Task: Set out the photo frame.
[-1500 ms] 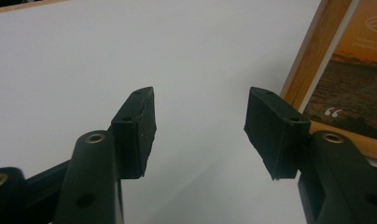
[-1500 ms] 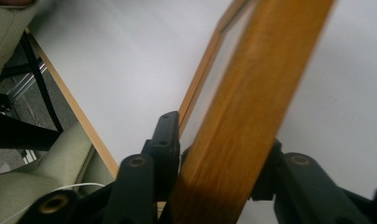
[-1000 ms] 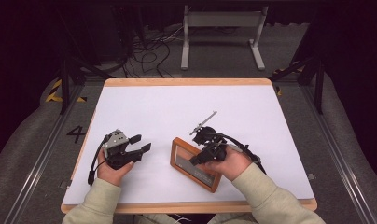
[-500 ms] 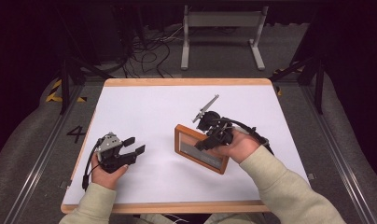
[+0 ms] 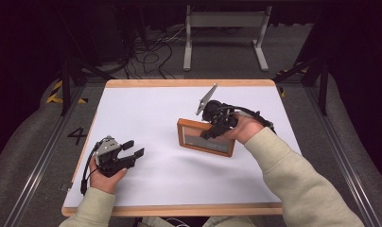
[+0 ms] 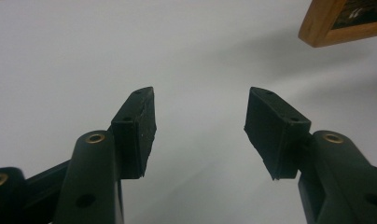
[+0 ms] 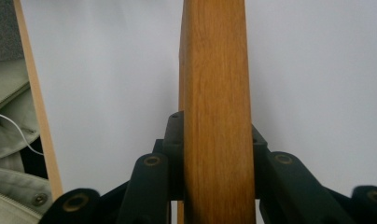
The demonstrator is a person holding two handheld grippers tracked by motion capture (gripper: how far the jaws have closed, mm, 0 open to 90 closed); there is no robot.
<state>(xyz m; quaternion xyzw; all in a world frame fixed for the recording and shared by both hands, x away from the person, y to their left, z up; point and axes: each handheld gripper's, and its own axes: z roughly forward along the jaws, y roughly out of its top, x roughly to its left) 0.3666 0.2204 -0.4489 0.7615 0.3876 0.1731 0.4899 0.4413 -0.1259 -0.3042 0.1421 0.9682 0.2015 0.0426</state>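
The picture frame [image 5: 206, 138] was orange-brown wood with visible grain around a dark panel. The table [image 5: 146, 109] was plain white, edged in pale wood. Both grippers were black.

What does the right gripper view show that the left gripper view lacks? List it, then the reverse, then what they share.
Right gripper view alone: the right gripper clamped on the edge of the wooden picture frame, its jaws pressed against both sides of the wood; also the table's wooden rim and a pale sleeve.
Left gripper view alone: the left gripper with its jaws spread apart and nothing between them; it sees the frame's corner with a strip of the dark picture.
Both share: the white tabletop and the wooden frame.
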